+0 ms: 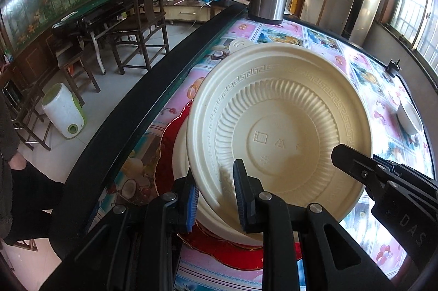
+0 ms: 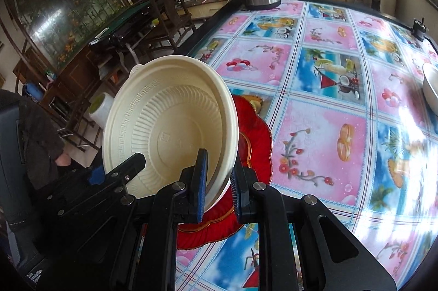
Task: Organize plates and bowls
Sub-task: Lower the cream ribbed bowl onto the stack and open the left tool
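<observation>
Cream round plastic bowl [image 1: 276,127] hung tilted above red scalloped glossy plate [image 2: 254,143] on patterned tablecloth [image 2: 328,127]. Left gripper [image 1: 216,198] clamped bowl's near-left rim; right gripper [image 2: 217,187] clamped opposite rim. Plate lay directly beneath fingers; both hands equally near.

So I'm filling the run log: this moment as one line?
left gripper: shut on cream bowl rim | right gripper: shut on rim | red plate beneath
</observation>
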A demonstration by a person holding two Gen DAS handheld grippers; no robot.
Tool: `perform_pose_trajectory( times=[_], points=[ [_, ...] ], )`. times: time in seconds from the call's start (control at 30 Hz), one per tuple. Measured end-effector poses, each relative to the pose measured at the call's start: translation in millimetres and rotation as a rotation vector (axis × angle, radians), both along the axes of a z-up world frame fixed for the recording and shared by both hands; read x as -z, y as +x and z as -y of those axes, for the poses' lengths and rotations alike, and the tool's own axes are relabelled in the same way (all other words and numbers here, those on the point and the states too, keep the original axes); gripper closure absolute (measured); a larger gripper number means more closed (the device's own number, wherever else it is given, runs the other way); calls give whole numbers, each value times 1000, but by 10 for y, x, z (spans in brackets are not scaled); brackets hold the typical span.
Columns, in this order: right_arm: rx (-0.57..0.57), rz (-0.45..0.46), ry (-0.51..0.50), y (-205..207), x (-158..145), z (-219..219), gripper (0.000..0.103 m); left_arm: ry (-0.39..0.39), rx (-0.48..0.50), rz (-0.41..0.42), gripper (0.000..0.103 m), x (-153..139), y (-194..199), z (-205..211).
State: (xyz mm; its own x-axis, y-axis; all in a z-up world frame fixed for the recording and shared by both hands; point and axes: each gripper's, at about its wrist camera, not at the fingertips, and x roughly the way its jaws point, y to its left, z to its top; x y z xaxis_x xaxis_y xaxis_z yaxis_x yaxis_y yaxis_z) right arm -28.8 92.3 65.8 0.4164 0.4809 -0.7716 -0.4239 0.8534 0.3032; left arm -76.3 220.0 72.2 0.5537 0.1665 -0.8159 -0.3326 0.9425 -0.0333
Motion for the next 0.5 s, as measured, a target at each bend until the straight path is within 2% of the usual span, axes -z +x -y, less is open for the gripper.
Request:
perform_pose_trajectory(
  times=[0.5],
  points=[
    [-25, -24, -24, 6, 77, -95, 84, -1, 7, 1, 78, 4, -87, -34]
  ],
)
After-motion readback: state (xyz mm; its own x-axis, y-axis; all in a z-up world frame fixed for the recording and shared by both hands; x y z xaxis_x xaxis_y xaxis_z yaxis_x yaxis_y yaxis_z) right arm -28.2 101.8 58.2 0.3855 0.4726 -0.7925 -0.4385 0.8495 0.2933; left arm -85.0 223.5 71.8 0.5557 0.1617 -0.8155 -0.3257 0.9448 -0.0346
